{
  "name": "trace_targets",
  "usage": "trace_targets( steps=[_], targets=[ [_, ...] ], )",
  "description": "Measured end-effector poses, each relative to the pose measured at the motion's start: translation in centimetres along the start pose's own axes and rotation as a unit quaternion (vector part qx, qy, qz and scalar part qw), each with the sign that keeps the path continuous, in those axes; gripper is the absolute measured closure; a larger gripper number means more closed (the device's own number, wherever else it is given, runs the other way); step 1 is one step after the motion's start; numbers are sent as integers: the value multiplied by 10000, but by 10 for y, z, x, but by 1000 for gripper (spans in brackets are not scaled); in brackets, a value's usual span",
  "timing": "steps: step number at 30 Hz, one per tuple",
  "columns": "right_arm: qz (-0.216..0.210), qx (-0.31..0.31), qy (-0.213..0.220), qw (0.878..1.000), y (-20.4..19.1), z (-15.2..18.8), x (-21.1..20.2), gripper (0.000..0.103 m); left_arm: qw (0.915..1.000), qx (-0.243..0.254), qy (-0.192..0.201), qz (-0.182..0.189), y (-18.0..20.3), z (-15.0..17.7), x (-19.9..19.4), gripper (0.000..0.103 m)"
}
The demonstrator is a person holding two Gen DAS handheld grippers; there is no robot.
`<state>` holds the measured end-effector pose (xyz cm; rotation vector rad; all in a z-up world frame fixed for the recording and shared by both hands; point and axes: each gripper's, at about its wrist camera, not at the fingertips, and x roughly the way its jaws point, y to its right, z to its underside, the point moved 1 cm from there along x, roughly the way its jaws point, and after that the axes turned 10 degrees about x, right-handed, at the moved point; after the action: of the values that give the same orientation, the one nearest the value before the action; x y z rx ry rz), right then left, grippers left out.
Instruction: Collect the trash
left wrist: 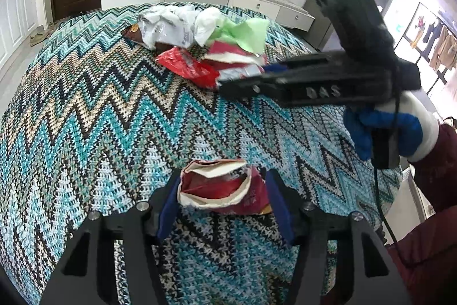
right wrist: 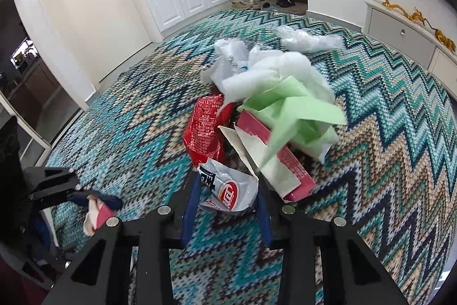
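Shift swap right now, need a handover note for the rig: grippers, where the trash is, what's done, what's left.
Left gripper: shut on a crushed red-and-white carton, near the cloth's front edge.
Right gripper: white wrapper between its pads at the front of the pile. I can't tell if the grip is firm.
Pile: red bag, pink box, green paper and white plastic, heaped mid-cloth. A clear bag lies apart behind it.
Done: carton picked out of the heap.
Left: secure the wrapper, then clear the pile and the clear bag. No bin in view.
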<state>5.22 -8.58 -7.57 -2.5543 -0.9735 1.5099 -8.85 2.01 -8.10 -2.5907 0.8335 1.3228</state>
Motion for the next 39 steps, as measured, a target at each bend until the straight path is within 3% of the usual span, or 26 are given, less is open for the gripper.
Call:
trace_targets(
  steps=[12,24,31,36,39],
  targets=[
    [-383,342,-214,9985,6,39,-30,66,9999,-147,79,-7,-16,-1,-3,49],
    [-921,916,70,9915,31,41,-54,55,9997,-216,92,-96,-16,0,-9,49],
    [-639,1229,283,9900,55,41,-67,55,9996,-218,118,-124,-15,-1,-11,49],
    [-436,1282,345,9902,62,41,-63,92,9995,-221,154,-150,-16,-6,-11,50],
    [-407,1214,408,9909,66,41,-64,95,9993,-230,222,-180,-16,-11,-16,50]
  ],
)
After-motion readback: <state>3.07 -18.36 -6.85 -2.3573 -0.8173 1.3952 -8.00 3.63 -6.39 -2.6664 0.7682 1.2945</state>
